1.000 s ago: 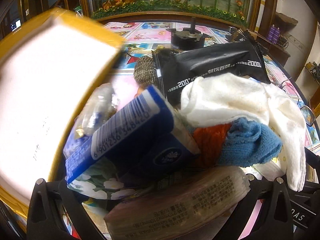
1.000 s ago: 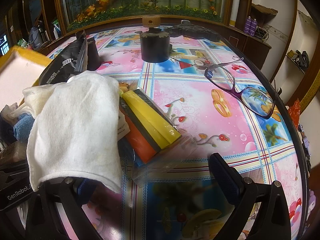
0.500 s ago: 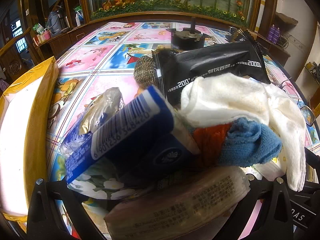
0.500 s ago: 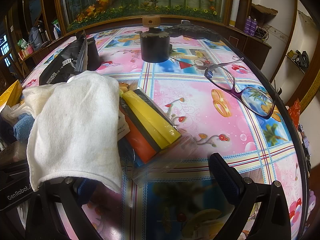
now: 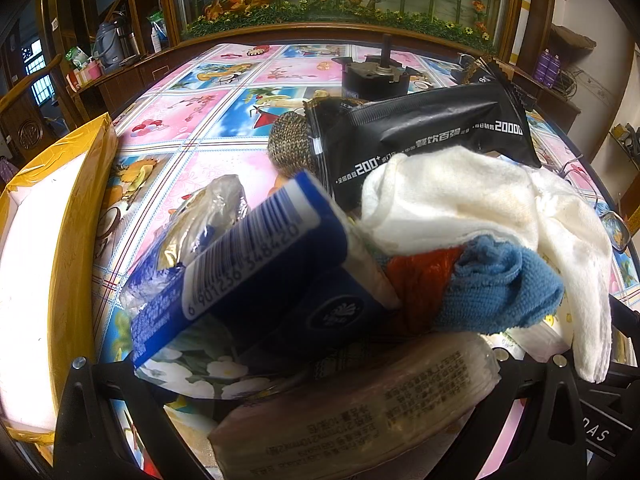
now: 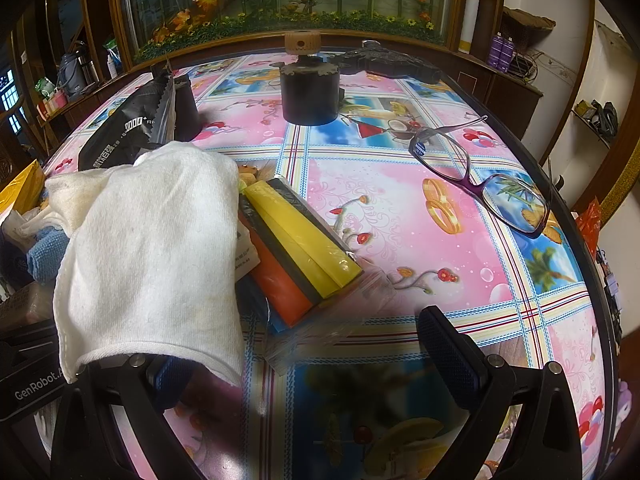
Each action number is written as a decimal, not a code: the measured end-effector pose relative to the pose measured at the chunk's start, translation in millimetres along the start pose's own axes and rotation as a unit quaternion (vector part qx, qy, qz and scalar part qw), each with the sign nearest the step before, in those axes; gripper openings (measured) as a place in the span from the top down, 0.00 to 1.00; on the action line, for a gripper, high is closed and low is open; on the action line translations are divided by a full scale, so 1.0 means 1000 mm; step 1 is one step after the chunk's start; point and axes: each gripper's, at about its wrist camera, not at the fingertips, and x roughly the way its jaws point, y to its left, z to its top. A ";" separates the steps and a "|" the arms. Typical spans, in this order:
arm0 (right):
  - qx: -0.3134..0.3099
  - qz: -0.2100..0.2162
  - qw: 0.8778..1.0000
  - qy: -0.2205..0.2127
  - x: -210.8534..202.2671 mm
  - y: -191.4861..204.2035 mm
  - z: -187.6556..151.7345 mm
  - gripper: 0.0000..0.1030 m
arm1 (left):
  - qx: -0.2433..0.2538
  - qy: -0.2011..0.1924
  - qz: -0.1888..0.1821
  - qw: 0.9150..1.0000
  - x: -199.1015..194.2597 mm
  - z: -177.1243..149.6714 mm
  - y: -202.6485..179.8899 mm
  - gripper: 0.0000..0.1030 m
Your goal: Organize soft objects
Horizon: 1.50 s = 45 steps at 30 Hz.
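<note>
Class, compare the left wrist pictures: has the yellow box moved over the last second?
Yes. The yellow box has dropped from raised beside the blue tissue pack to the table's left edge.

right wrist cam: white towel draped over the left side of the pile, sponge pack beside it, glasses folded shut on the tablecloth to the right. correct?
One thing is off: the glasses are not folded. In the right wrist view both temples are spread open as they lie on the tablecloth. The rest holds: the white towel is draped on the left, with the sponge pack beside it.
</note>
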 end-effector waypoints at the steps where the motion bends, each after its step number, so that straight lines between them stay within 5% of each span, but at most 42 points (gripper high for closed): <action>1: 0.000 0.000 1.000 0.000 0.000 0.000 0.000 0.01 | 0.000 0.000 0.000 1.000 0.000 0.000 0.000 0.00; 29: -0.007 0.002 1.000 0.005 0.001 0.000 0.001 0.01 | -0.002 0.000 0.001 1.000 0.000 0.000 0.002 0.00; 36: -0.081 0.054 0.993 0.064 0.002 -0.001 0.009 0.01 | 0.026 0.016 -0.018 0.999 0.000 0.000 0.003 0.00; 45: -0.055 0.119 0.986 0.106 -0.025 -0.026 -0.005 0.14 | 0.073 0.077 -0.050 0.993 -0.010 -0.009 0.006 0.00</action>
